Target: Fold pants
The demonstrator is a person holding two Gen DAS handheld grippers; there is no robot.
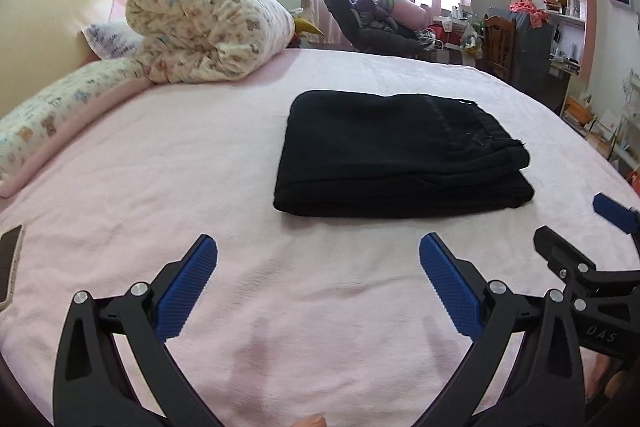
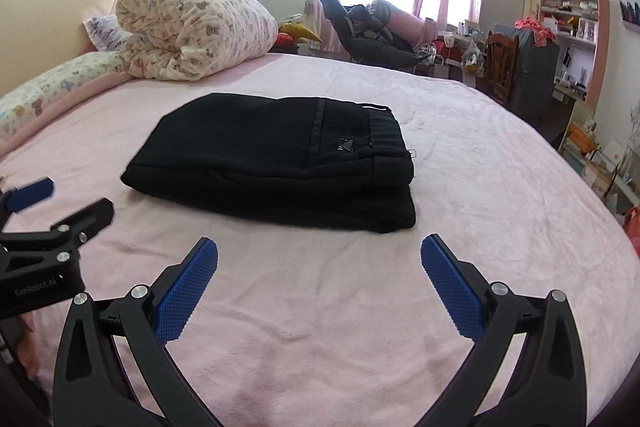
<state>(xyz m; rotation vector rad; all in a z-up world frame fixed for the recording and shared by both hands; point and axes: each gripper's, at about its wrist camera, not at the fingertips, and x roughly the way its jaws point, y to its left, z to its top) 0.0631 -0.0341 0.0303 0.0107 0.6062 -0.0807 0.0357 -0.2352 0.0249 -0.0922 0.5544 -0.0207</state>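
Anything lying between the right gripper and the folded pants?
No. In the right wrist view only bare pink blanket lies between the open right gripper and the pants.

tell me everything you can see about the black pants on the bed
The black pants are folded into a thick, roughly rectangular stack of layers, lying flat on the pink bedspread. The fabric looks matte and soft. The waistband end faces right, with a back pocket seam and a small dark emblem visible on top in the right wrist view. Nothing but the bedspread touches them; both grippers are clear of them.
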